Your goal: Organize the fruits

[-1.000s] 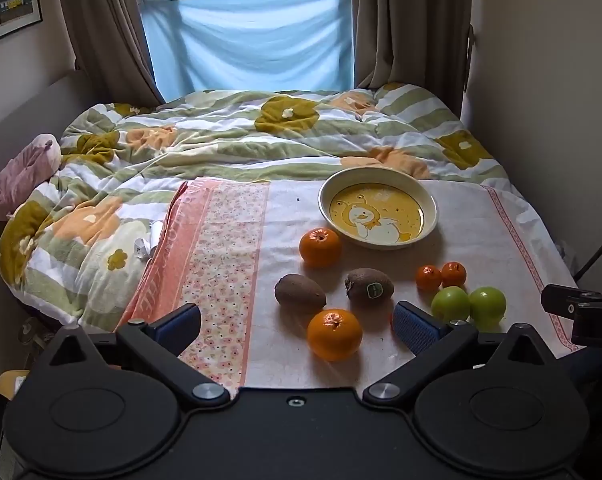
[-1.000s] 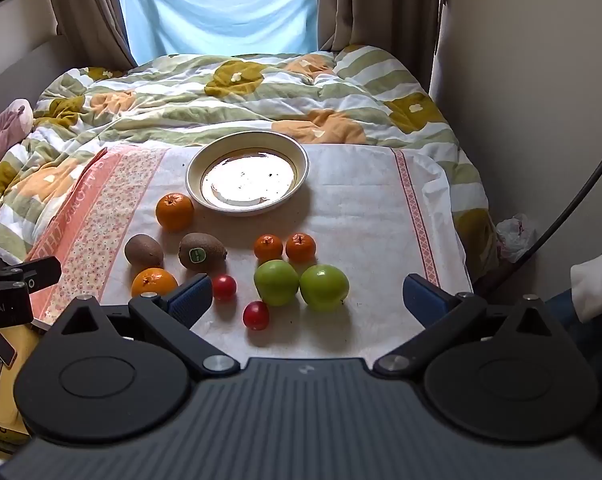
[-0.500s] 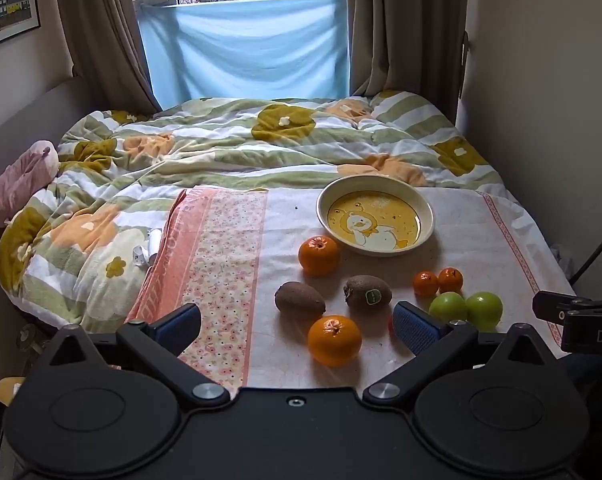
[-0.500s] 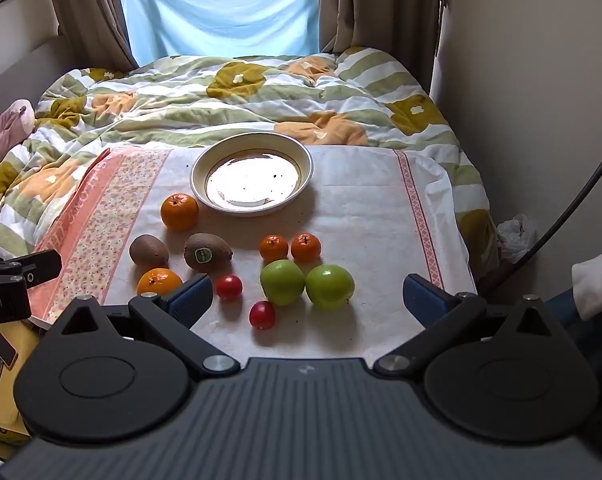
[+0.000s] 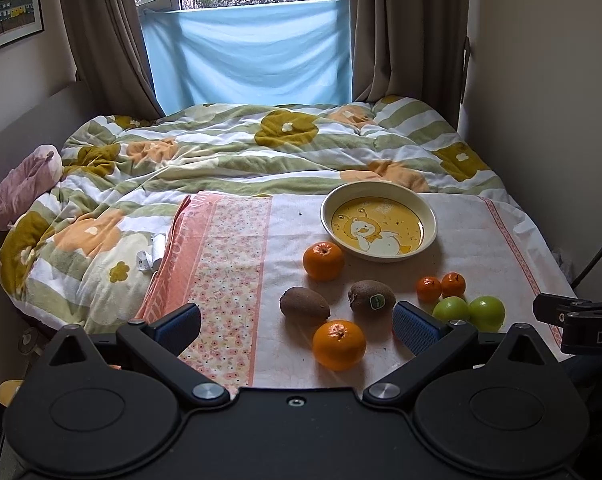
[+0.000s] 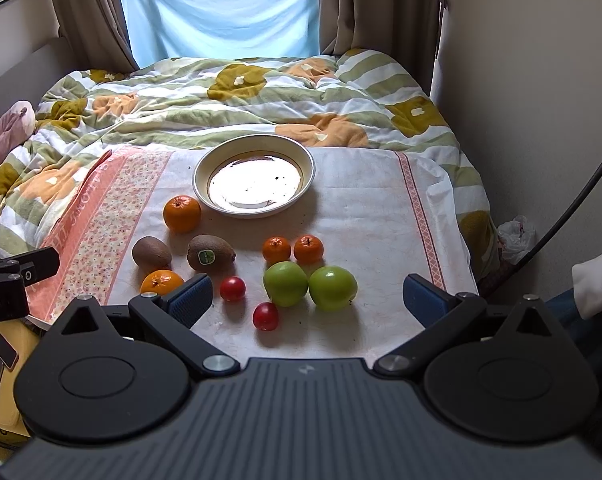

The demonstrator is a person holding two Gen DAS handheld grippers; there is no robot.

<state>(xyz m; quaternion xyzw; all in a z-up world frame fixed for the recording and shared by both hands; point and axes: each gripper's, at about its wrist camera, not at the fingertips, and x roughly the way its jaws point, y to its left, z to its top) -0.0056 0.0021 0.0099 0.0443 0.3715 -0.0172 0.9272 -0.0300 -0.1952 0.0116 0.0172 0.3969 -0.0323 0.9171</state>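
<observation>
- While both claws hover at the near edge of the bed, the left gripper (image 5: 297,322) has its ribbed blue pads spread wide, nothing between them.
- Right gripper (image 6: 308,296) likewise gapes open, pinching nothing; two glossy red cherry tomatoes (image 6: 232,288) and a touching pair of smooth green apples (image 6: 285,283) sit between its fingers.
- All fruit lies on a flat white cloth (image 6: 365,220) with a pink floral border, spread over a puffy striped quilt (image 5: 221,152).
- Round shallow ceramic bowl (image 5: 378,221), cream rim, yellow cartoon duck inside, sits at the far end of the fruit and holds none of it.
- One dimpled orange (image 5: 324,255) rests just beside the bowl's rim; another orange (image 5: 339,345) lies nearest the left claw.
- Two fuzzy brown oval kiwis (image 5: 305,306) sit between those oranges, one wearing a green sticker.
- Two small mandarins (image 6: 276,249) sit side by side, just behind the apples.
</observation>
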